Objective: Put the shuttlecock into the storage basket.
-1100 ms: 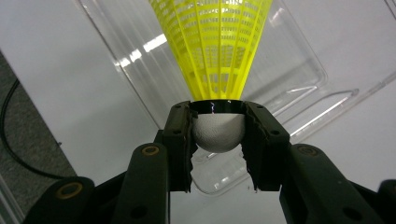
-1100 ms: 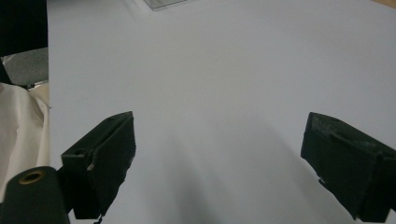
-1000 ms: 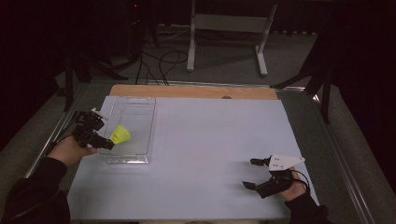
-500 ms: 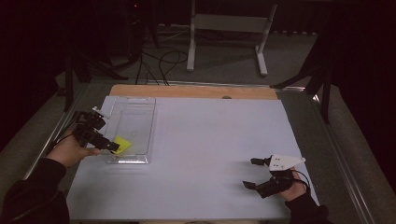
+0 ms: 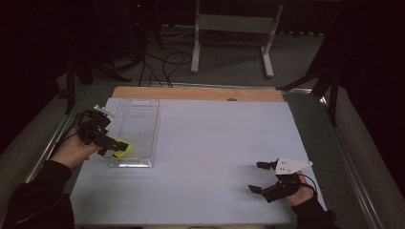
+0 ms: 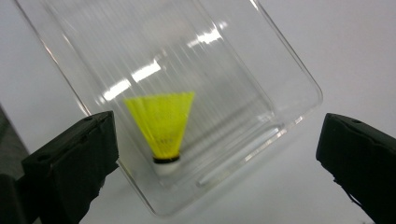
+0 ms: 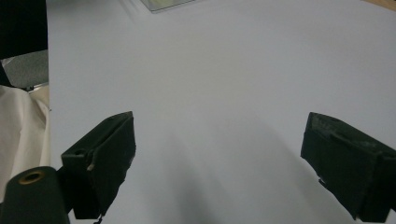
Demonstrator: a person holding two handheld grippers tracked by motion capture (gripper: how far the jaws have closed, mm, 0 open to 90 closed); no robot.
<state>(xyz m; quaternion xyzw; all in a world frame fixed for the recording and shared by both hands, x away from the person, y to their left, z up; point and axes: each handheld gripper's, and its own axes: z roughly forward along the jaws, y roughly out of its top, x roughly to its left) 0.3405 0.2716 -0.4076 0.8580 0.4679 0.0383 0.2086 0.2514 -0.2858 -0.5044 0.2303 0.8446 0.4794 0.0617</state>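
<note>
This looks like a lab or recording studio rather than a home. A pale lavender sheet (image 5: 219,157) covers a wooden tabletop (image 5: 191,93) edged with metal rails (image 5: 351,162), lit brightly while the surroundings stay dark. Behind it, on a grey carpeted floor (image 5: 229,76), stands a grey metal stand with two legs (image 5: 234,33), and loose black cables (image 5: 162,64) trail across the floor. Dark tripod-like legs (image 5: 329,86) rise at the right, beside black curtained walls.
</note>
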